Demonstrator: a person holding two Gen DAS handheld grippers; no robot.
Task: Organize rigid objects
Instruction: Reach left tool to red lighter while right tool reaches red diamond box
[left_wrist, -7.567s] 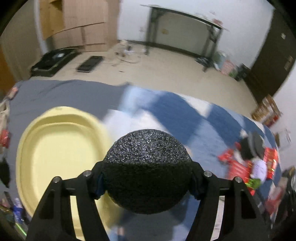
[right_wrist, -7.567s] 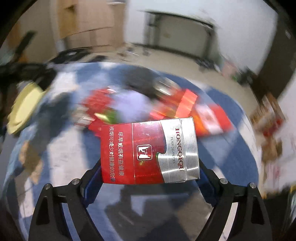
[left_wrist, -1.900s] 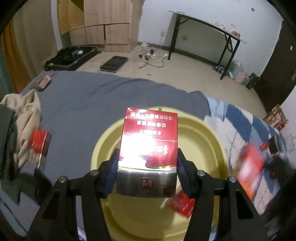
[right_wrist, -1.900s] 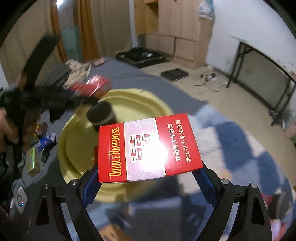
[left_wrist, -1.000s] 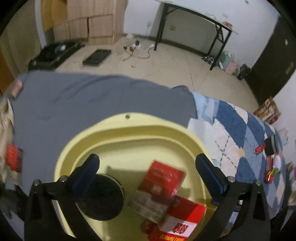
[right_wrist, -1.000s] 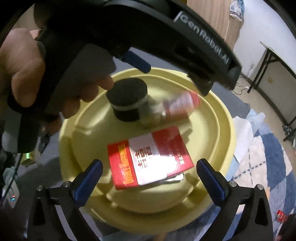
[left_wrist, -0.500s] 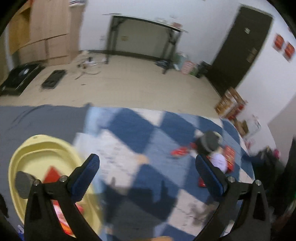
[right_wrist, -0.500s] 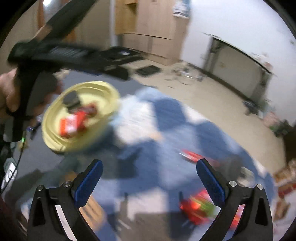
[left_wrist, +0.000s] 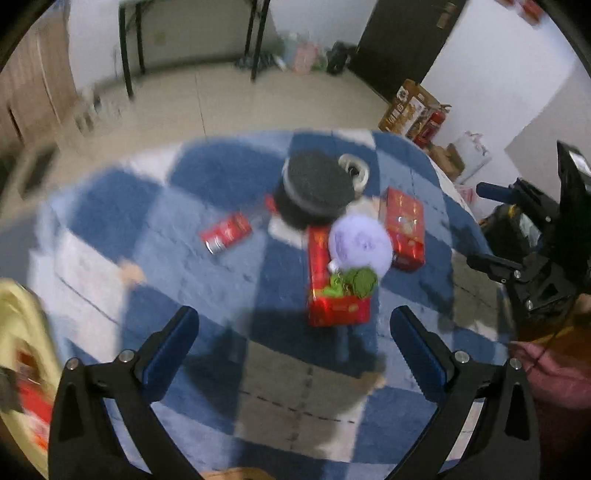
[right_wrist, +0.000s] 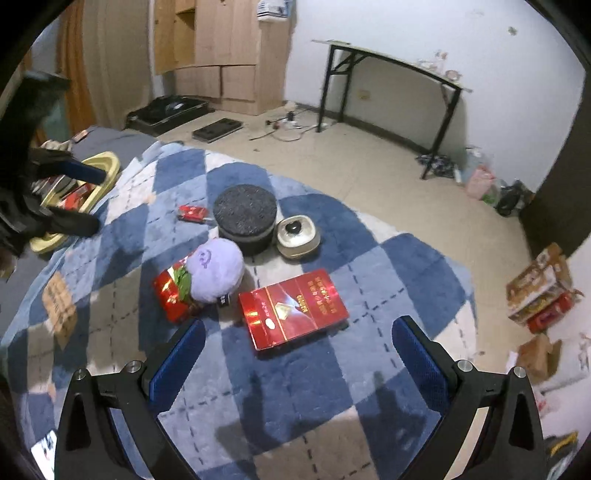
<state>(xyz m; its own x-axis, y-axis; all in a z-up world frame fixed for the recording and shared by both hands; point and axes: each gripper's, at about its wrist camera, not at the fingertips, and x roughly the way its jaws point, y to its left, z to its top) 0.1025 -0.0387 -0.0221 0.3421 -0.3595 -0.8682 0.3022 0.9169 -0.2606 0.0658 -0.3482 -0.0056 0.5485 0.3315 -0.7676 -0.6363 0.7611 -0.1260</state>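
1. Both grippers have their jaws spread wide with nothing between them: the left gripper (left_wrist: 294, 338) and the right gripper (right_wrist: 299, 345) each hang above a blue and white checked rug (right_wrist: 399, 273).
2. Near the rug's middle lies a cluster of things: a black round container (right_wrist: 245, 216), a small beige dish (right_wrist: 298, 236) touching its right side, a purple plush toy (right_wrist: 216, 264) resting on a red box (right_wrist: 171, 293), and a flat red carton (right_wrist: 293, 308) just beside the plush.
3. A small red pack (right_wrist: 192, 213) lies apart, to the left of the black container.
4. Only the right wrist view shows these things sharply, along with the yellow basin (right_wrist: 98, 177) at the rug's far left edge, holding red packs and partly hidden by the other gripper.
5. The left wrist view is blurred; it catches the basin (left_wrist: 22, 321) only as a yellow sliver at its left edge, and shows the right gripper (left_wrist: 517, 236) at its right edge.
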